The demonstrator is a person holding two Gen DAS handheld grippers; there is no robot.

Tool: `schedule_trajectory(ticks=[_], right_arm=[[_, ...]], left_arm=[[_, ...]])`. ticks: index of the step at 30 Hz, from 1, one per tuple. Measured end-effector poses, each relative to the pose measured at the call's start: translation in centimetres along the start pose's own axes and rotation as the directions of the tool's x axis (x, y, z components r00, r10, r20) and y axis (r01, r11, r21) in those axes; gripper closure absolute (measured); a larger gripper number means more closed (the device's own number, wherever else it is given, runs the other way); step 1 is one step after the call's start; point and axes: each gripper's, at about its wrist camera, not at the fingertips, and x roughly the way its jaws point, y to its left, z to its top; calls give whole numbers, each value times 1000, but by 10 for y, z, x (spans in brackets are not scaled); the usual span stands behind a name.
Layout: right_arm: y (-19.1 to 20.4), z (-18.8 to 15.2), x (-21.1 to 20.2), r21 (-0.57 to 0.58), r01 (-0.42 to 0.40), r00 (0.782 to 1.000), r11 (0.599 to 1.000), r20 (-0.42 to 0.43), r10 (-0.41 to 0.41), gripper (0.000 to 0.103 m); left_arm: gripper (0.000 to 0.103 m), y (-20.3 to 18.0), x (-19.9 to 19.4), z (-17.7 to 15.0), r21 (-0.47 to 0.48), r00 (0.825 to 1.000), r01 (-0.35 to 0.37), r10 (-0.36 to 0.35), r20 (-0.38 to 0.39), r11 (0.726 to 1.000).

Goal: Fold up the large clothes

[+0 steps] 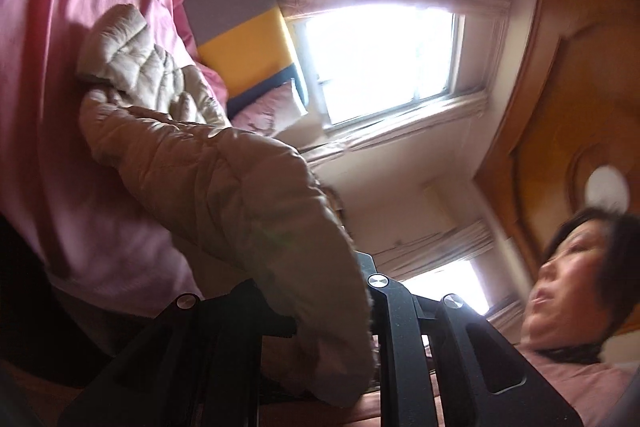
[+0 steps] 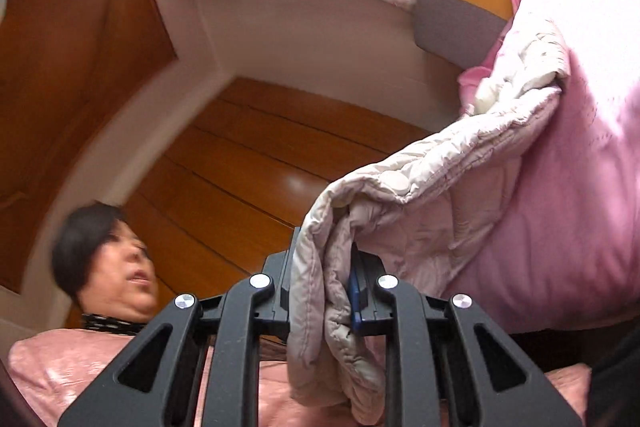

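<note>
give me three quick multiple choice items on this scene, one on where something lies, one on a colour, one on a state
1. The far end of the quilted jacket rests on
A. pink bedding
B. wooden floor
C. window sill

2. The bolster panel above the grey one is
A. green
B. yellow
C. red

3. The right tongs are
A. open and empty
B. shut on nothing
C. shut on the quilted jacket

Answers: 1 A, it lies across the pink bedding; 2 B, a yellow block by the window; 3 C, fabric is pinched between both pads.
</note>
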Motion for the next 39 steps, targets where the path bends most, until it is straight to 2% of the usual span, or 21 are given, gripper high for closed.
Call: schedule_trajectory(ticks=[3, 6, 12, 14, 18, 21, 23, 25, 27, 28, 29, 30, 31, 32, 33, 35, 38, 39], right_arm=[[-15, 4, -12, 55, -3, 997, 998, 79, -1, 85], [-30, 24, -14, 104, 17, 989, 994, 142, -31, 85], [-67, 81, 23, 153, 53, 975, 987, 207, -85, 85], [-76, 100, 36, 164, 96, 968, 982, 215, -131, 85], [-98, 130, 67, 220, 168, 950, 961, 226, -218, 85], [-121, 144, 79, 253, 230, 927, 940, 238, -291, 85], [-127, 153, 90, 263, 278, 905, 924, 251, -344, 85], [-143, 156, 92, 298, 291, 886, 909, 275, -374, 85], [-153, 156, 95, 298, 355, 851, 886, 291, -438, 83], [-156, 157, 95, 279, 389, 834, 878, 298, -464, 83], [-158, 158, 96, 258, 430, 816, 866, 299, -494, 81], [-159, 159, 95, 243, 467, 796, 850, 303, -524, 71], [-158, 158, 93, 233, 483, 782, 844, 320, -535, 65], [-154, 156, 88, 229, 497, 762, 837, 347, -547, 51], [-147, 153, 83, 222, 513, 740, 829, 376, -558, 38], [-127, 152, 84, 170, 583, 701, 795, 388, -598, 35], [-89, 153, 113, -23, 745, 636, 667, 326, -699, 35], [-76, 151, 131, -114, 783, 615, 612, 295, -731, 35]], left_arm=[[90, 11, 4, 9, -67, 1000, -4, 4, 1, 998], [90, 22, 24, 30, -117, 999, -28, 26, -21, 993], [87, 23, 74, 80, -49, 996, -83, 80, -47, 995], [87, 30, 89, 98, -35, 994, -101, 99, -45, 994], [87, 58, 114, 133, -93, 986, -166, 165, -13, 982], [81, 79, 126, 156, -122, 977, -209, 211, 5, 970], [77, 90, 132, 166, -131, 966, -255, 259, 17, 958], [70, 100, 139, 176, -130, 947, -313, 320, 38, 941], [56, 110, 144, 183, -134, 924, -365, 376, 67, 921], [48, 114, 145, 184, -144, 918, -376, 389, 79, 915], [24, 117, 144, 185, -151, 909, -386, 403, 103, 910], [16, 116, 142, 185, -137, 892, -414, 431, 136, 900], [15, 112, 138, 178, -103, 870, -449, 461, 178, 888], [15, 106, 135, 175, -50, 852, -480, 478, 213, 876], [14, 104, 132, 172, -15, 842, -497, 487, 231, 867], [14, 97, 129, 163, 34, 812, -550, 524, 258, 835], [14, 93, 140, 148, 111, 783, -612, 579, 228, 783], [14, 90, 151, 142, 161, 767, -638, 604, 216, 753]])
